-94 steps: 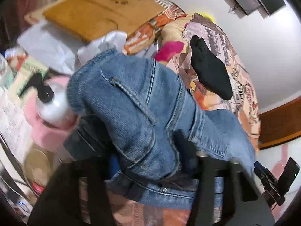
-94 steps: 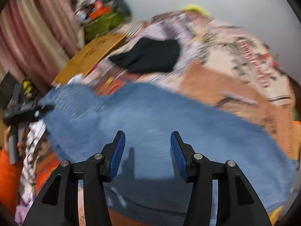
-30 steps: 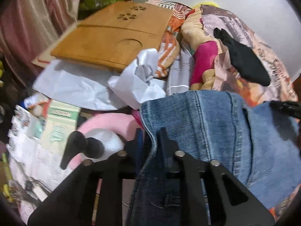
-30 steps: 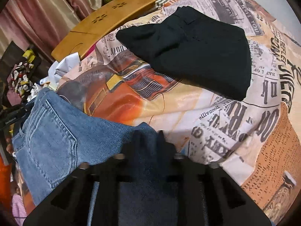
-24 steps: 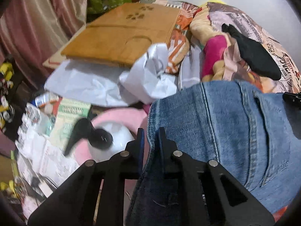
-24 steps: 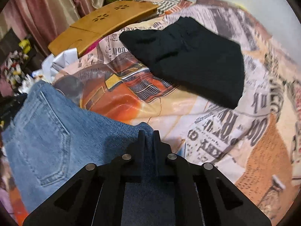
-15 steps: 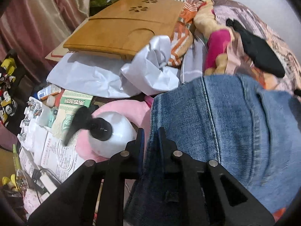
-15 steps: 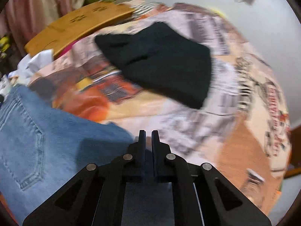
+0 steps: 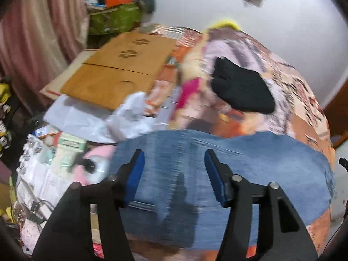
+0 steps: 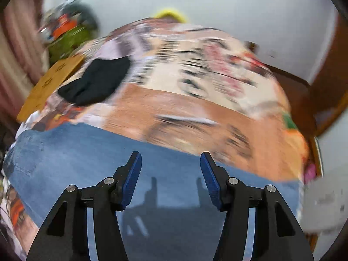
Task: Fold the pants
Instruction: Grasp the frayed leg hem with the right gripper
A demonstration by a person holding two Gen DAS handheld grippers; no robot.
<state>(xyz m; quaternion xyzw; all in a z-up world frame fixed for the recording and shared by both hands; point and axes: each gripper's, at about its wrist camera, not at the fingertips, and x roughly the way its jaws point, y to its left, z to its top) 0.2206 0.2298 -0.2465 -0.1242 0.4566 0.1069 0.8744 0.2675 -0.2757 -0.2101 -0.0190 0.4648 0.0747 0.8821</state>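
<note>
My left gripper point(image 9: 173, 163) and right gripper point(image 10: 170, 165) have just been opening, jaws apart and gripping nothing. The blue denim pants point(image 9: 250, 169) lie flat below them on my newspaper-print bedspread point(image 10: 195, 108).

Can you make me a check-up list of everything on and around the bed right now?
Surface: bed with newspaper-print cover, mostly bare on its right side.
Job's things: blue jeans lie flat along the near edge.
Clutter: folded black garment, wooden lap tray, white plastic bag, pump bottle, papers at the left.
Grippers: left gripper and right gripper have just been opening; both are open above the denim, nothing between the pads.
Cables: thin cords among the left clutter.
Surroundings: pink curtain, white wall.
</note>
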